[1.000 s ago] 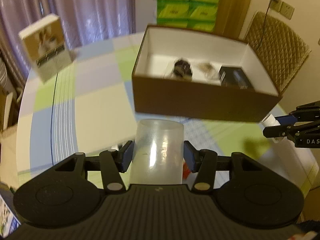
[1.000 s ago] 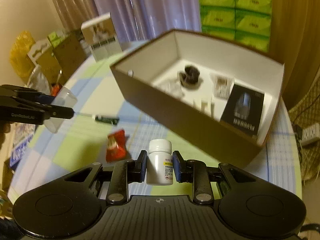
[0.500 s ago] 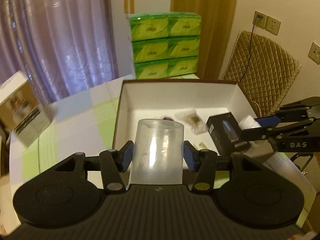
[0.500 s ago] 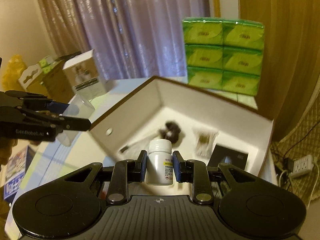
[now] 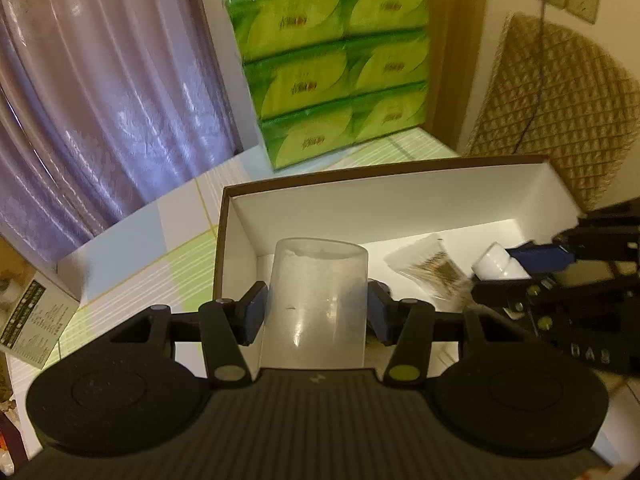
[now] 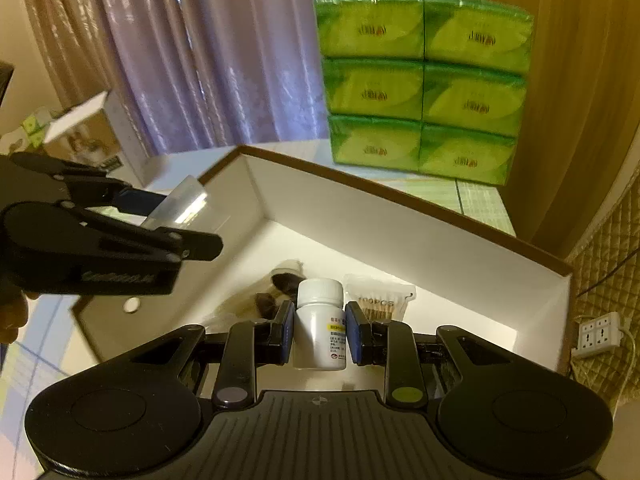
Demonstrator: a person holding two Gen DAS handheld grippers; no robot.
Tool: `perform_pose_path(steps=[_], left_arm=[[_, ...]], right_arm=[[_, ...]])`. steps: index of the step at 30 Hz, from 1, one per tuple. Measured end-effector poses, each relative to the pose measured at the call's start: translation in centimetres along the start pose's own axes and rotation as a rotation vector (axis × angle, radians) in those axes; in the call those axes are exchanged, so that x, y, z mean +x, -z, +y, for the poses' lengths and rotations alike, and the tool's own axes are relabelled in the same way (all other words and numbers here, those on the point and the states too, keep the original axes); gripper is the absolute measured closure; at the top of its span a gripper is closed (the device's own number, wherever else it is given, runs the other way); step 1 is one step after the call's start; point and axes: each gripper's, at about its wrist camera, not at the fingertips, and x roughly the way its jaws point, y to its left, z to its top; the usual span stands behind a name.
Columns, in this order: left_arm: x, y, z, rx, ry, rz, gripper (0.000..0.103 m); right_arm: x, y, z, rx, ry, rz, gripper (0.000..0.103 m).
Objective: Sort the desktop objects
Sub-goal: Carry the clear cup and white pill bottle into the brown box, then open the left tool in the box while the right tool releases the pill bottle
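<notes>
Hovering over the near-left part of the brown cardboard box with white inside (image 5: 400,200), the left gripper (image 5: 318,312) pinches a clear plastic cup (image 5: 316,300) between its blue pads (image 5: 252,312). Farther right, the right gripper (image 6: 318,336) is clamped on a small white plastic pill bottle with a printed label (image 6: 320,324), held above the middle of the box floor.

Doing this step well probably means lowering each item close to the floor before letting go, setting the cup in the bare left corner and the bottle clear of the packet of cotton swabs (image 6: 380,300), so nothing tips or lands on what is already inside.

Only the right wrist view shows the dark lumpy object (image 6: 280,280) on the box floor; the cup hides that spot from the left camera. Behind the box stands a stack of green tissue packs (image 5: 332,64).
</notes>
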Motion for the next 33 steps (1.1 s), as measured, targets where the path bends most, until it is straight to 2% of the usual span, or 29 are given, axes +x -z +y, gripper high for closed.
perform_pose_path(steps=[7, 14, 17, 19, 33], left_arm=[[4.3, -1.0, 0.1, 0.035, -0.025, 0.039, 0.055], [6.1, -1.3, 0.0, 0.077, -0.050, 0.043, 0.054], [6.4, -1.2, -0.1, 0.082, -0.046, 0.043, 0.053], [6.5, -1.1, -0.1, 0.087, -0.048, 0.042, 0.047], [5.9, -0.9, 1.1, 0.057, -0.050, 0.037, 0.047]], right_arm=[[3.5, -0.7, -1.7, 0.036, 0.022, 0.030, 0.079], [4.9, -0.7, -2.1, 0.053, 0.022, 0.047, 0.079], [5.3, -0.7, -2.1, 0.058, 0.018, 0.057, 0.079], [5.6, -0.7, -2.0, 0.056, 0.017, 0.062, 0.079], [6.5, -0.5, -1.4, 0.056, 0.015, 0.056, 0.078]])
